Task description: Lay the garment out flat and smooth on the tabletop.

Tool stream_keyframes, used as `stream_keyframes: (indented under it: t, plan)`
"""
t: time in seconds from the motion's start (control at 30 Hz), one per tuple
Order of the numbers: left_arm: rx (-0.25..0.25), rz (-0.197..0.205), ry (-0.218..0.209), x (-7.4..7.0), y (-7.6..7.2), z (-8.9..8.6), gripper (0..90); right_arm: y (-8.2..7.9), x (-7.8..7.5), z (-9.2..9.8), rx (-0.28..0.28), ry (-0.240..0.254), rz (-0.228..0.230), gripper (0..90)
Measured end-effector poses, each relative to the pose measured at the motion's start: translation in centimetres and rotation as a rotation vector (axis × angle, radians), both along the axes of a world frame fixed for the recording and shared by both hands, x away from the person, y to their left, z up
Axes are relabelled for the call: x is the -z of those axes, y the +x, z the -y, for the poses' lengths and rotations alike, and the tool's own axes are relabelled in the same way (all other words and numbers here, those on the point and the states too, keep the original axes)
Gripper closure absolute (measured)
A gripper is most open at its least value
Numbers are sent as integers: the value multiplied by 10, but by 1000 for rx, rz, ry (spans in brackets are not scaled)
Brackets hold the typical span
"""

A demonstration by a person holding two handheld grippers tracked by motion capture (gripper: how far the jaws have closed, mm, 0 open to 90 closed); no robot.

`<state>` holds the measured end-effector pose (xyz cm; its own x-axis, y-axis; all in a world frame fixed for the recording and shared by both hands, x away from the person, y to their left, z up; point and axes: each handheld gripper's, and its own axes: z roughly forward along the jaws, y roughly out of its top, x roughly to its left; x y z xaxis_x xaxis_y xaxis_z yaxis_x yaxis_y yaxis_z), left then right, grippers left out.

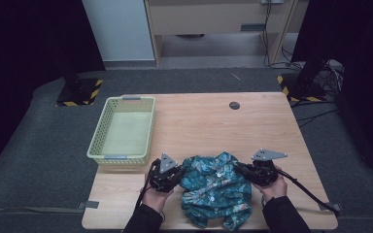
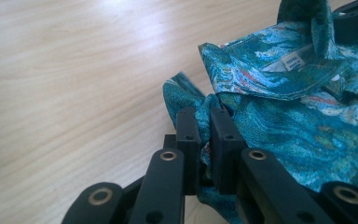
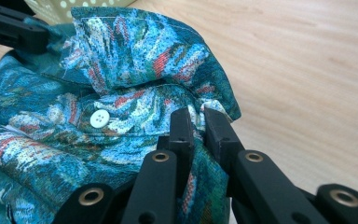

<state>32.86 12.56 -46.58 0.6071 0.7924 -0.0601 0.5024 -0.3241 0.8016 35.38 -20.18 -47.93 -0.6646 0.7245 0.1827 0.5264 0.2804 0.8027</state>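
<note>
**Shirt pinched at both sides, basket off to my left**

I have the teal patterned shirt [image 1: 216,189] bunched on the near edge of the table [image 1: 252,126], lying between my two hands. My left gripper [image 2: 204,128] is clamped narrow on a fold at the shirt's left edge, just below the collar with its label. My right gripper [image 3: 196,126] is likewise closed on a fold at the right edge, close to a white button [image 3: 99,118].

The cloth runs crosswise from one gripper to the other, slack and crumpled, with the rest trailing toward me. The pale green basket [image 1: 101,130] stands empty, up and to the left, nearest my left hand. If the shirt is bound there, I judge the lift must swing leftward and away, left hand leading.
</note>
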Motion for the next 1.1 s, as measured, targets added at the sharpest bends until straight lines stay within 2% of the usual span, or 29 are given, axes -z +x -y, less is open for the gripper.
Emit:
stream_keyframes:
  t: [0.07, 0.27, 0.6, 0.9, 1.1]
  plan:
    - [-3, 8, -5, -4, 2, 1, 836, 2, -4, 0, 5, -2, 15, 827]
    - [-6, 41, -11, -19, 8, 3, 836, 8, -19, 4, 39, 53, 59, 826]
    - [-19, 95, -29, -47, 25, 8, 836, 20, -42, 8, 111, 106, 142, 826]
    - [-50, 147, -33, -67, 41, 14, 837, 37, -58, 7, 165, 123, 201, 825]
    - [-76, 184, -2, -72, 55, 22, 837, 52, -61, 4, 214, 116, 231, 822]
